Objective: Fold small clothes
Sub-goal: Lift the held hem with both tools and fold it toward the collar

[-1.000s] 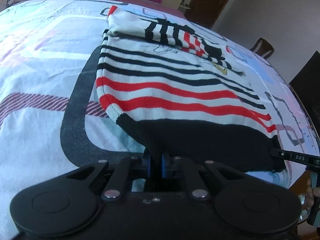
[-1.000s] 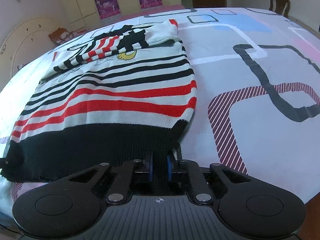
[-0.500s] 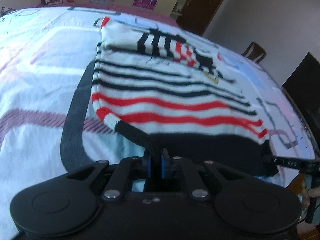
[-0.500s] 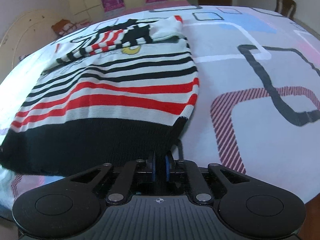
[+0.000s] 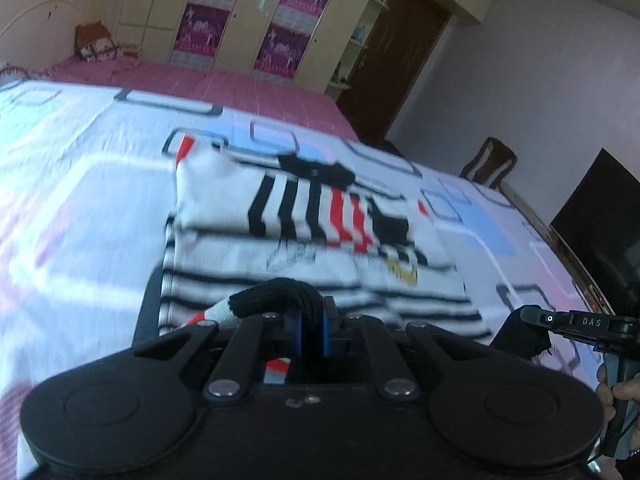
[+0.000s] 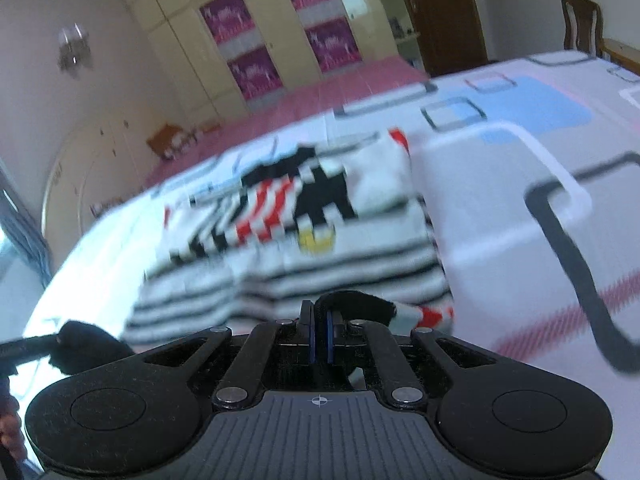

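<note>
While both views are smeared with blur, I can still read the grips: my left gripper (image 5: 311, 330) has its blue pads pressed together on the bunched black hem of the striped sweater (image 5: 304, 240), and my right gripper (image 6: 319, 334) is pinching the same black hem at the opposite corner. From the left wrist camera the right gripper shows at about three o'clock, a black clump of knit hanging from its tip, with the fingers of the hand (image 5: 618, 390) that carries it at the frame edge just below. From the right wrist camera the left gripper sits at about nine o'clock, likewise with dark fabric at its tip. Most of the sweater lies on the bedspread (image 5: 80, 208), which is pale with grey and blue rounded squares; a folded sleeve rests across the garment's far part at roughly twelve o'clock. Each gripper's own black body fills the lower part of its view and hides the cloth between the two pinched corners. Beyond the bed, at twelve o'clock, stands a cream wardrobe (image 5: 248, 16) with magenta posters; a dark door (image 5: 392, 64) is at one o'clock, a wooden chair (image 5: 490, 162) at two o'clock, and what may be a dark screen (image 5: 600, 224) at three o'clock.
</note>
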`<act>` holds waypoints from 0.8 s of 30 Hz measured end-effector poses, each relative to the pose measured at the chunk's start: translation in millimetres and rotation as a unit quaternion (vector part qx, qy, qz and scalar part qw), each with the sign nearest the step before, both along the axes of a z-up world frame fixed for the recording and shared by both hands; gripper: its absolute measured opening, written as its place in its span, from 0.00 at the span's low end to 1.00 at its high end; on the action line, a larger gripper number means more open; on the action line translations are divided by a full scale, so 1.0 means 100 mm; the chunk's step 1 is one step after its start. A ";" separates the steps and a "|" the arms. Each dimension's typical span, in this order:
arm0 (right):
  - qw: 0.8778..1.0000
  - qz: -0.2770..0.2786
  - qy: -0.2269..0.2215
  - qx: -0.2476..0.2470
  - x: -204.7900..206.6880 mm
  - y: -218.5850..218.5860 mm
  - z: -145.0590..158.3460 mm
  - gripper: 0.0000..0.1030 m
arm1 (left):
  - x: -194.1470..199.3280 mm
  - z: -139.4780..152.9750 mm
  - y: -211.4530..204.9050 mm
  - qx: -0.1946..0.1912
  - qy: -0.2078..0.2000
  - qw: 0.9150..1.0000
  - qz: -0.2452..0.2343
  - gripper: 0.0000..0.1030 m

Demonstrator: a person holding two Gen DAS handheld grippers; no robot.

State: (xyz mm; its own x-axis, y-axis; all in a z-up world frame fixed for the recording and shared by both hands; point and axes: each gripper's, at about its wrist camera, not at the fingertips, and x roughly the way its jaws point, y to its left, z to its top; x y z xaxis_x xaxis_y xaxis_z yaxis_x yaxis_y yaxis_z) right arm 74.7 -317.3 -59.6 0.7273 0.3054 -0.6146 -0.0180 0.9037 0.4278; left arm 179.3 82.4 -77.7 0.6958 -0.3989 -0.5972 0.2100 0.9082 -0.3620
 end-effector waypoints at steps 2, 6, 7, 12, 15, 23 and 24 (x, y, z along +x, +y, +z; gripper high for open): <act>1.000 0.000 -0.009 0.004 0.20 -0.03 0.05 0.04 | 0.18 0.07 -0.02 0.000 -0.009 1.000 0.004 0.09; 1.000 -0.005 -0.023 0.010 0.62 -0.10 0.09 0.04 | 0.54 0.15 -0.07 0.005 -0.023 1.000 0.016 0.09; 1.000 -0.008 -0.025 0.011 0.73 -0.12 0.09 0.04 | 0.62 0.16 -0.08 0.005 -0.024 1.000 0.019 0.09; 0.999 -0.025 -0.029 0.024 1.27 -0.25 0.08 0.04 | 1.14 0.19 -0.10 0.004 -0.026 0.999 0.042 0.09; 0.999 -0.028 -0.026 0.029 1.59 -0.30 0.03 0.04 | 1.45 0.16 -0.13 0.008 -0.022 0.998 0.053 0.09; 0.998 -0.034 0.006 0.045 2.39 -0.32 -0.26 0.04 | 2.18 -0.06 -0.21 0.030 0.012 0.997 0.073 0.09; 0.998 -0.038 0.016 0.052 2.48 -0.34 -0.32 0.04 | 2.26 -0.10 -0.20 0.031 0.018 0.996 0.079 0.09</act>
State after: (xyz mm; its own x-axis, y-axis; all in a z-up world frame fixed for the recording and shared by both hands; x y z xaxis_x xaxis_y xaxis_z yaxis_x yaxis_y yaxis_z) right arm 322.7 -351.8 -91.9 0.7317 0.3141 -0.6049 0.0636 0.8522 0.5193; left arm 404.9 62.0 -87.3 0.7241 -0.2478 -0.6437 0.0510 0.9499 -0.3083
